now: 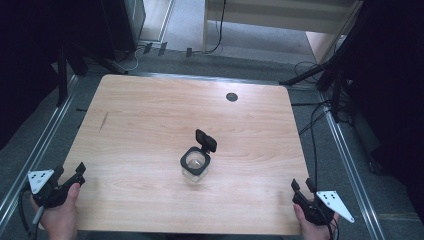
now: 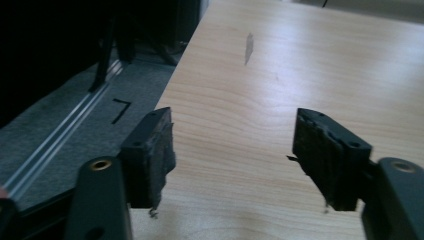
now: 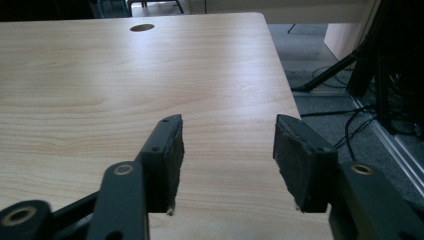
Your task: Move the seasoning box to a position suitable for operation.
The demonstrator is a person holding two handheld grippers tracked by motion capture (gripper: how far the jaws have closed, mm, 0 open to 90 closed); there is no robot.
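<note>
While both claws rest at the near corners of the bench [image 1: 150, 100], the clear glass jar [image 1: 194, 167] stands alone near the middle, slightly toward the near edge, well apart from either claw. Its black hinged lid [image 1: 205, 140] is flipped up and leans back toward the far edge, leaving the mouth open.

The left claw [image 1: 75, 173] sits at the near left corner, jaws spread wide and holding nothing; the left gripper view confirms bare wood between the pads [image 2: 160, 155]. The right claw [image 1: 302, 186] sits at the near right corner, likewise wide open and empty, with bare bench between its pads [image 3: 172, 160].

Likely faults from this position:

- Tipping. The jar is small, upright and unsupported. A claw arriving high on the wall or striking the raised lid would probably push it over or slide it across the smooth wood.
- Slipping. Glass walls offer little friction. A one-sided or shallow grip could let the jar twist out as the jaws close.
- Lid interference. The open lid projects above and behind the rim. A claw approaching from the far side may catch it and snap it shut or drag the jar.
- Claw collision. Both claws must converge on one small thing; closing in together risks the jaws knocking each other.

Whether the jar holds anything cannot be told.
</note>
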